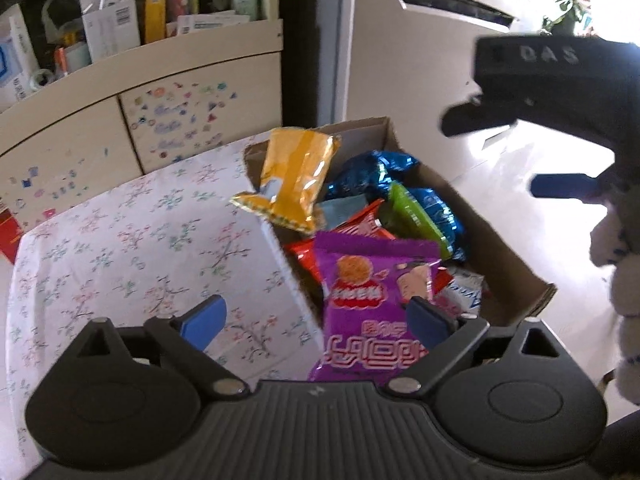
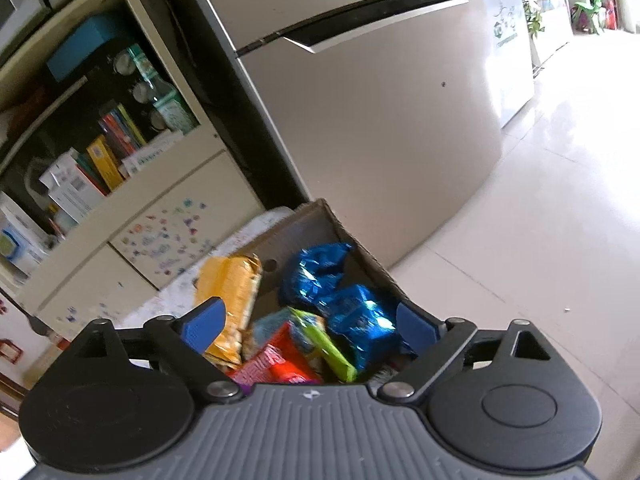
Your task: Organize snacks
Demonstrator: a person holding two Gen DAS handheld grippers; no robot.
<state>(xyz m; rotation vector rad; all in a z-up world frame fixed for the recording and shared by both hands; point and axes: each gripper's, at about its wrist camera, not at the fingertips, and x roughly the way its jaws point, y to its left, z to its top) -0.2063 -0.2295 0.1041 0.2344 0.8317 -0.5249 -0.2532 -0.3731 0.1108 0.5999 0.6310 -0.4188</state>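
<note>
A cardboard box (image 1: 500, 236) stands at the right edge of a floral-covered table (image 1: 120, 248) and holds several snack packets. A purple packet (image 1: 372, 312) lies at its near end, a yellow packet (image 1: 292, 176) leans on its far left wall, and blue foil packets (image 1: 372, 168) and a green one (image 1: 412, 216) lie behind. My left gripper (image 1: 316, 320) is open, above the table edge and the purple packet, holding nothing. My right gripper (image 2: 310, 322) is open above the box (image 2: 360, 256), over the yellow (image 2: 232, 292), blue (image 2: 352, 316) and green (image 2: 320, 340) packets. It also shows in the left wrist view (image 1: 552, 120), raised at the right.
A cream cabinet with stickers (image 1: 172, 120) and cluttered shelves (image 1: 120, 20) stands behind the table. A beige fridge (image 2: 380, 120) rises behind the box. Pale tiled floor (image 2: 540, 220) spreads to the right. A white fuzzy sleeve (image 1: 624, 280) is at the right edge.
</note>
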